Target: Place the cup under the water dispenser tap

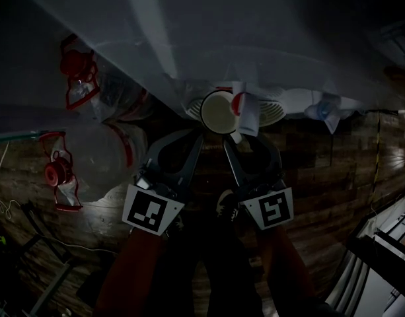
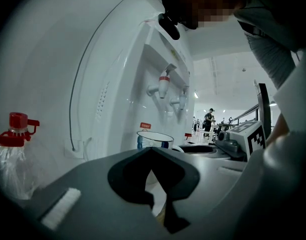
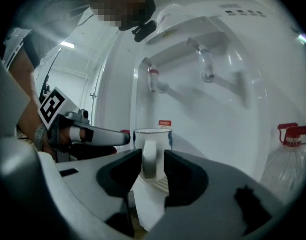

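Note:
The white cup point(image 1: 219, 113) with a blue band stands upright on the dispenser's drip tray point(image 1: 273, 113), below the red tap point(image 1: 239, 102). In the right gripper view the cup point(image 3: 153, 136) faces me with its handle point(image 3: 149, 160) between the jaws of my right gripper point(image 3: 153, 156); the jaws are open, a thin gap on each side of the handle. My left gripper point(image 1: 199, 137) is just left of the cup, its tips meeting, nothing held. In the left gripper view the cup point(image 2: 153, 139) shows just past the shut tips point(image 2: 150, 150).
The white water dispenser point(image 2: 118, 84) fills the background, with a second, blue tap point(image 3: 207, 66) right of the red one. Clear water bottles with red caps point(image 1: 76, 78) point(image 1: 57, 170) stand to its left on the wooden floor point(image 1: 334, 177); one bottle point(image 3: 290, 159) shows at the right.

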{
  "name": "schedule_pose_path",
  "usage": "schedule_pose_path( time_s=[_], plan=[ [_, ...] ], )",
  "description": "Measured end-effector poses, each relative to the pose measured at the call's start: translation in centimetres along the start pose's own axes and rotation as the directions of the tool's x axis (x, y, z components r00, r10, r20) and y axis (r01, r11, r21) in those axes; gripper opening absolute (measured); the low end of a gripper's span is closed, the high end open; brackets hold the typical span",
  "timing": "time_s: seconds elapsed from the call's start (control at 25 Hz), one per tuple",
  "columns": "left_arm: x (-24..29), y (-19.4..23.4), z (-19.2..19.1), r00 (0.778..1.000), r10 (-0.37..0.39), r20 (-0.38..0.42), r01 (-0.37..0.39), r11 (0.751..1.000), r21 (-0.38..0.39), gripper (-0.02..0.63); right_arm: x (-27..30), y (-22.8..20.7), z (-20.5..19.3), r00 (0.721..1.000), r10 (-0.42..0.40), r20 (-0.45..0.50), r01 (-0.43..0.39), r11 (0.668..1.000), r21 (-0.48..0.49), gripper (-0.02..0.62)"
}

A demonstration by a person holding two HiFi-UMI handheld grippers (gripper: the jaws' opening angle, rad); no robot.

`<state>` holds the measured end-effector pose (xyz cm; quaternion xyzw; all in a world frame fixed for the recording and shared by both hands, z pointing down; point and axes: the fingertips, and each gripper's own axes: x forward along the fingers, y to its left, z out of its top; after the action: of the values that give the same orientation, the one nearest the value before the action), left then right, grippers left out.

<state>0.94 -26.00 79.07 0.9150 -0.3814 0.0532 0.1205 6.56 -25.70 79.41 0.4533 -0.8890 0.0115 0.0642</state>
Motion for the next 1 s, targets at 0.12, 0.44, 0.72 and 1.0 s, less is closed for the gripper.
schedule_pose_path(
  time_s=[0.12, 0.44, 0.72, 1.0],
  plan=[
    [-0.1, 0.0, 0.0, 1.000, 0.005, 0.000, -0.005, 1.000, 0.004, 0.006, -0.4, -0.1, 0.2, 1.000, 0.007, -0.004, -0.007, 1.000, 0.001, 0.158],
    [-1.4, -1.6, 3.0, 1.000, 0.006, 0.011, -0.006, 1.000, 0.025, 0.006, -2.1, -0.1, 4.2, 1.000, 0.011, -0.001, -0.011, 1.000, -0.015, 0.158],
    [-3.9, -4.6, 9.5, 0.999, -0.038, 0.029, 0.036, 0.998, 0.052, 0.008, -3.9, 1.4, 11.3, 1.000, 0.022, 0.006, -0.022, 1.000, -0.005, 0.132],
    [-8.4, -7.7, 18.5, 0.994, -0.096, 0.047, 0.094, 0.995, 0.042, 0.006, -6.8, 4.2, 21.1, 0.998, 0.063, 0.005, -0.063, 0.998, 0.005, 0.015]
  ],
)
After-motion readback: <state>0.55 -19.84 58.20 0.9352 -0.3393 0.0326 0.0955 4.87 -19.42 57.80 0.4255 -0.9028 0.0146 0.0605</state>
